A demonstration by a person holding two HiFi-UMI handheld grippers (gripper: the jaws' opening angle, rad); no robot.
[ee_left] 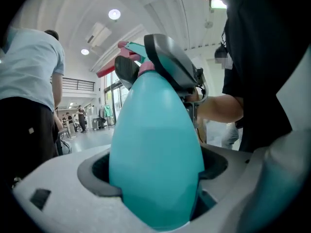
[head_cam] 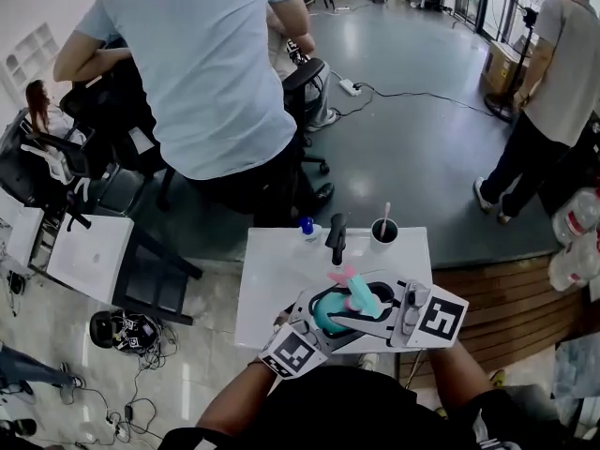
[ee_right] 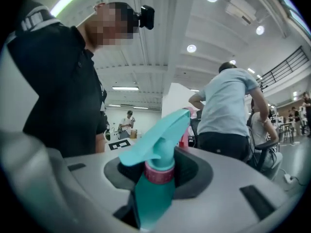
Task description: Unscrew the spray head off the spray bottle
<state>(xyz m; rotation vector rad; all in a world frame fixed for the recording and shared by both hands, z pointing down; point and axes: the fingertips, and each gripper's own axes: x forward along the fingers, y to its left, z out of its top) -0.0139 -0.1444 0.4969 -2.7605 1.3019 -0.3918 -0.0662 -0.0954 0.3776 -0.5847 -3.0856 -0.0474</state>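
Note:
A teal spray bottle [head_cam: 330, 313] with a teal spray head [head_cam: 361, 295] and a pink collar is held above the near edge of the white table [head_cam: 272, 279]. My left gripper [head_cam: 323, 319] is shut on the bottle's body [ee_left: 155, 164], which fills the space between its jaws. My right gripper [head_cam: 373, 306] comes in from the right, shut on the bottle's top. In the right gripper view the spray head [ee_right: 160, 132] and pink collar [ee_right: 159, 173] stand between the dark pads [ee_right: 192, 171]. In the left gripper view those pads [ee_left: 171, 59] flank the collar [ee_left: 146, 68].
At the table's far edge stand a blue-capped bottle [head_cam: 307, 228], a dark spray bottle [head_cam: 336, 237] and a cup [head_cam: 383, 233] with a stick in it. A person in a light blue shirt [head_cam: 216, 73] sits just beyond. Another person [head_cam: 553, 82] stands at the far right.

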